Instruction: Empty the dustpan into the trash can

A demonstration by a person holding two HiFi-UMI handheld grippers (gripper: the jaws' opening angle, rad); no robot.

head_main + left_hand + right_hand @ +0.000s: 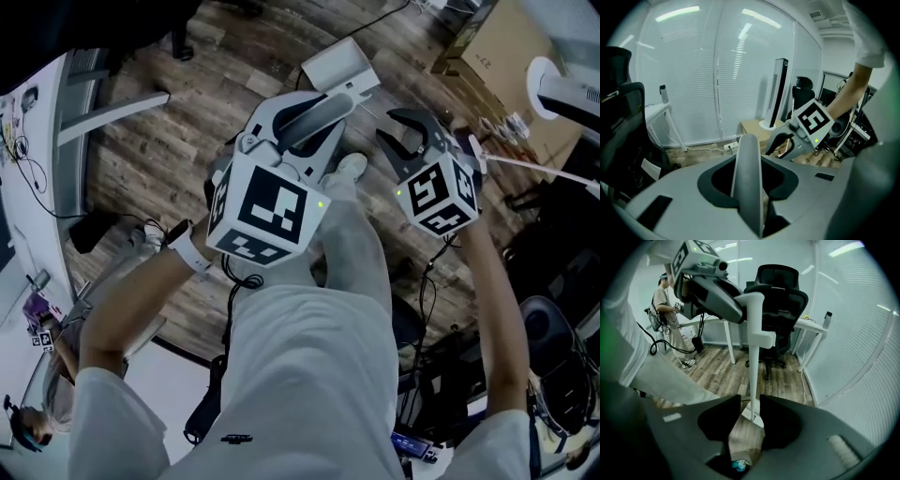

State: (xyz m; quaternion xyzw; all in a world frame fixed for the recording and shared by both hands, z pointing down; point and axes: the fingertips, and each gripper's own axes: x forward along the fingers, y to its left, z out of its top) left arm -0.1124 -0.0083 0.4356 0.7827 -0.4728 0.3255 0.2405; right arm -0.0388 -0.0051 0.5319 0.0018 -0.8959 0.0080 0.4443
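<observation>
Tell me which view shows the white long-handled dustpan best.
The right gripper view: the white long-handled dustpan runs full-length down from the left gripper. The head view shows it foreshortened; the left gripper view shows only its handle between the fingers.

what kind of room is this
Most likely an office or lab workspace: a black swivel office chair stands by a white desk, slatted blinds run along the wall, and the floor is wood plank.
</observation>
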